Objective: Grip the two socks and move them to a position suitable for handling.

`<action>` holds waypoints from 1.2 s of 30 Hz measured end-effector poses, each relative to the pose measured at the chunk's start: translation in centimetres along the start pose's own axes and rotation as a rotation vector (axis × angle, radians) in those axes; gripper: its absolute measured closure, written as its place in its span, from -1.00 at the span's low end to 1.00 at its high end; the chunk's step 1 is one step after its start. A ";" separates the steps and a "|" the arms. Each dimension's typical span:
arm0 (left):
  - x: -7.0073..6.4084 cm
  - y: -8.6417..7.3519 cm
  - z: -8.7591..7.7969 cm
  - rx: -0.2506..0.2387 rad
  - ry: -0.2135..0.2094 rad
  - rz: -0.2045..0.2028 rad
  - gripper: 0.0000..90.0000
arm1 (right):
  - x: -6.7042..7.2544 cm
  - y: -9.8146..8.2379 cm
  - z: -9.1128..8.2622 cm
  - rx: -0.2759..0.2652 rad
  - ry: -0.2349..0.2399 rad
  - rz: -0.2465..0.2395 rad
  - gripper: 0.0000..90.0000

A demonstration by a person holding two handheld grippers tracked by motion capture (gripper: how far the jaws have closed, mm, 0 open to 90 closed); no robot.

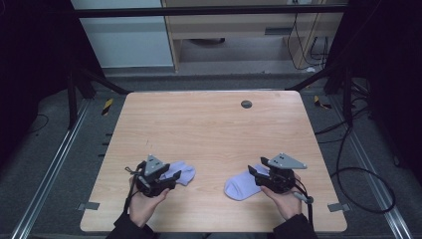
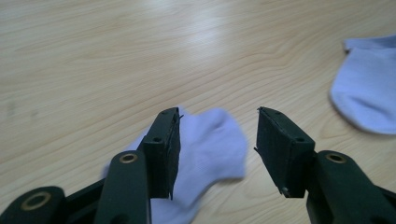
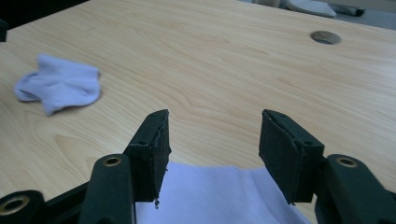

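Observation:
Two pale lilac socks lie on the wooden table [image 1: 209,129], near its front edge. The left sock [image 1: 183,172] [image 2: 210,149] is crumpled just under and beyond my left gripper [image 1: 173,176] [image 2: 217,112], whose jaws stand open with nothing pressed between them. The right sock [image 1: 240,185] [image 3: 224,196] lies flat under my right gripper [image 1: 258,174] [image 3: 215,114], also open and clear of the cloth. Each gripper view shows the other sock farther off: the right sock [image 2: 369,88] in the left gripper view, the left sock [image 3: 60,86] in the right gripper view. A hand holds each gripper from the front edge.
A round grommet hole [image 1: 246,104] [image 3: 325,37] sits near the table's far edge. Bare wood stretches across the middle and back. Black frame legs, floor rails and cables [image 1: 348,164] surround the table.

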State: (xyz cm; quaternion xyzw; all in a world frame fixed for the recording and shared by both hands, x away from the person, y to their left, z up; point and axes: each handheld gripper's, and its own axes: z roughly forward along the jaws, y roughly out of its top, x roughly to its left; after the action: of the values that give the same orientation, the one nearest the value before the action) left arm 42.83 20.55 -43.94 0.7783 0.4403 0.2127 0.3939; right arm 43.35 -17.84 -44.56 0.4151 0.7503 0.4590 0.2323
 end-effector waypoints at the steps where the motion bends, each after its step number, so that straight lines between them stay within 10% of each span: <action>1: 0.7 -0.5 -0.3 0.002 0.015 -0.011 0.08 | 0.3 0.2 0.2 0.002 0.007 -0.005 -0.04; 15: 5.0 -4.2 -1.2 0.062 0.116 -0.082 0.09 | 6.6 3.5 5.5 0.031 0.162 -0.092 0.01; 36: 4.4 -4.6 1.7 0.129 0.065 -0.048 0.22 | 14.2 2.5 13.5 0.216 0.298 -0.217 0.21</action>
State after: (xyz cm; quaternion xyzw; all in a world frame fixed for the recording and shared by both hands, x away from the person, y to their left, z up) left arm 43.90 25.02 -48.72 0.7839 0.4844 0.1995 0.3333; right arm 46.46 1.33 -48.30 0.2819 0.8616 0.4043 0.1211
